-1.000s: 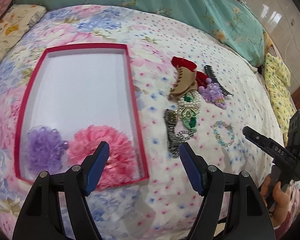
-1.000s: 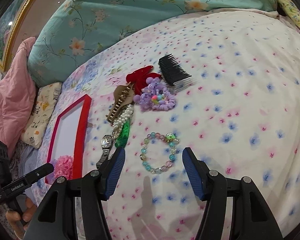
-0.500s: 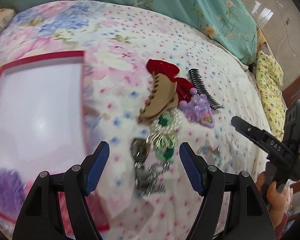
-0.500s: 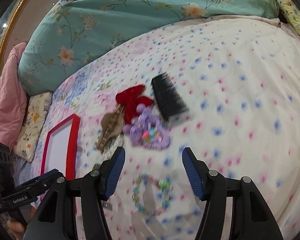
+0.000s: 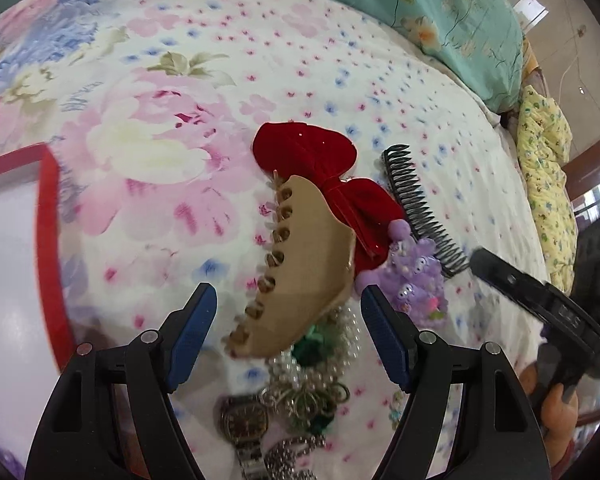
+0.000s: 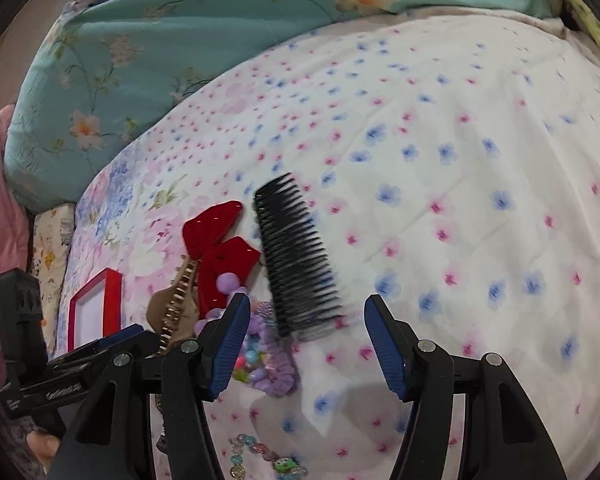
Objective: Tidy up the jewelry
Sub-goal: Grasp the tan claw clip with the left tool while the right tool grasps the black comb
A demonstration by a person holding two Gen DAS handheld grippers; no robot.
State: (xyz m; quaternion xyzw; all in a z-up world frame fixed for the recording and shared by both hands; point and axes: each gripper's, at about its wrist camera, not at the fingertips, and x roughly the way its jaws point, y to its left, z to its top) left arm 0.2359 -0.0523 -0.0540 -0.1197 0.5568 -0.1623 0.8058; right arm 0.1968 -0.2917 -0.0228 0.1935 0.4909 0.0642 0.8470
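Left gripper (image 5: 288,336): jaws spread, nothing between the pads, hovering over the pile. Nearest its camera, a wristwatch (image 5: 245,420) with metal band lies low between the fingers, touching a tangle of pearl strands with green pieces (image 5: 320,356). Just past that, the tan claw clip (image 5: 300,276) sits diagonally between the blue pads, overlapping the red velvet bow (image 5: 324,176) behind it. Purple bead scrunchie (image 5: 418,276) is right of the clip, touching the bow. Black comb (image 5: 418,210) lies just beyond, teeth toward the bow. Red-rimmed box (image 5: 50,240) at left edge, white inside, well apart from the pile.

Right gripper (image 6: 306,344): jaws spread, empty. Pastel bead bracelet (image 6: 260,460) is nearest, low between the arms. Scrunchie (image 6: 268,364) sits by the left pad; comb (image 6: 296,256) lies ahead between the pads, slightly motion-blurred. Bow (image 6: 220,248) and clip (image 6: 172,300) to the left, box (image 6: 96,308) further left. All on the floral quilt (image 6: 480,180); teal pillow (image 6: 180,40) at the back.
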